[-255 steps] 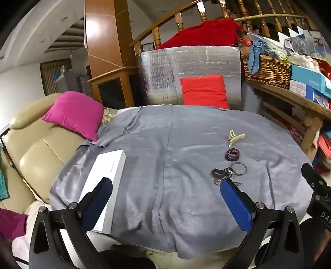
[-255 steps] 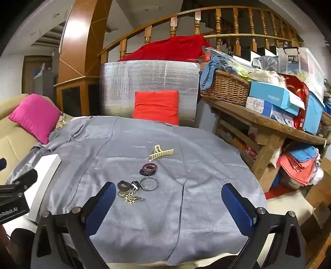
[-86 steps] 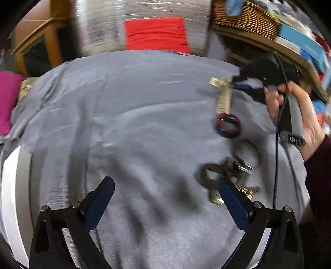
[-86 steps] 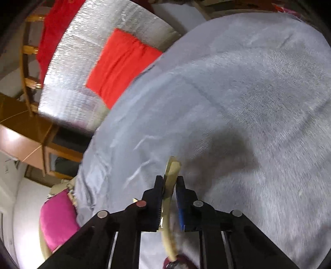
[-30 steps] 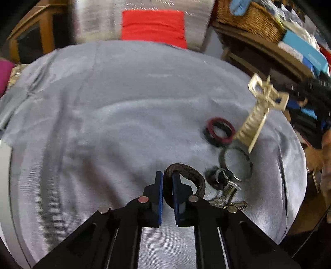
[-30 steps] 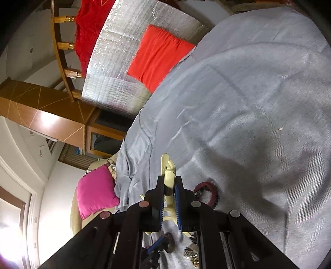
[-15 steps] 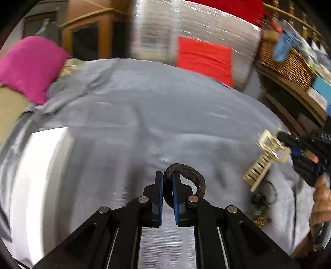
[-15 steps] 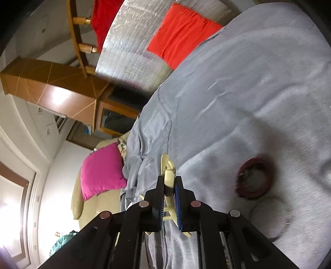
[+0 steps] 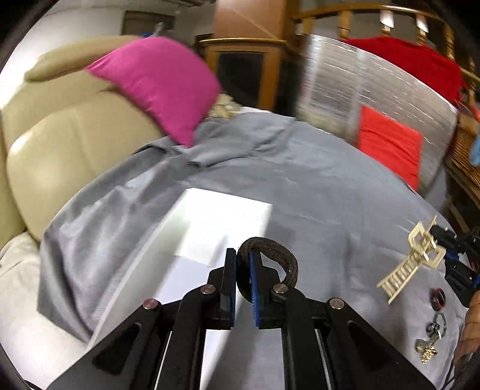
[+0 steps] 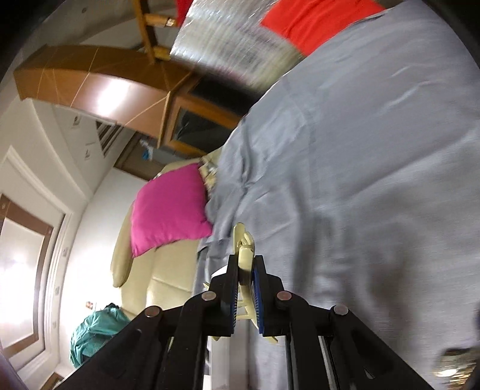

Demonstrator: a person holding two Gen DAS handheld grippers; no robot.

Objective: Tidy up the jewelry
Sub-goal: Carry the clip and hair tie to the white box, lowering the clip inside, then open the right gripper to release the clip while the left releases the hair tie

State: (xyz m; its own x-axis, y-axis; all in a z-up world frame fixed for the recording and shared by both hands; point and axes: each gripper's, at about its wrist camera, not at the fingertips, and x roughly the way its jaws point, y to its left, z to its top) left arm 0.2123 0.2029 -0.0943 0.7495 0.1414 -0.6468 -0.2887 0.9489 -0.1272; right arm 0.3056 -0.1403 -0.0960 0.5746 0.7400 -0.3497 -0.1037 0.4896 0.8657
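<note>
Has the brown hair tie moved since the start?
Yes. The brown hair tie left the jewelry pile; the left gripper holds it near the white box.

no readable text, labels or numbers in either view

**Right gripper clamped on hair claw, view rolled sideways**

Right gripper pinches a cream hair claw clip, clip sticking out past the fingertips, above the grey cloth. Magenta cushion on beige sofa at left. Red cushion against silver foil panel at top. Blurry.
</note>
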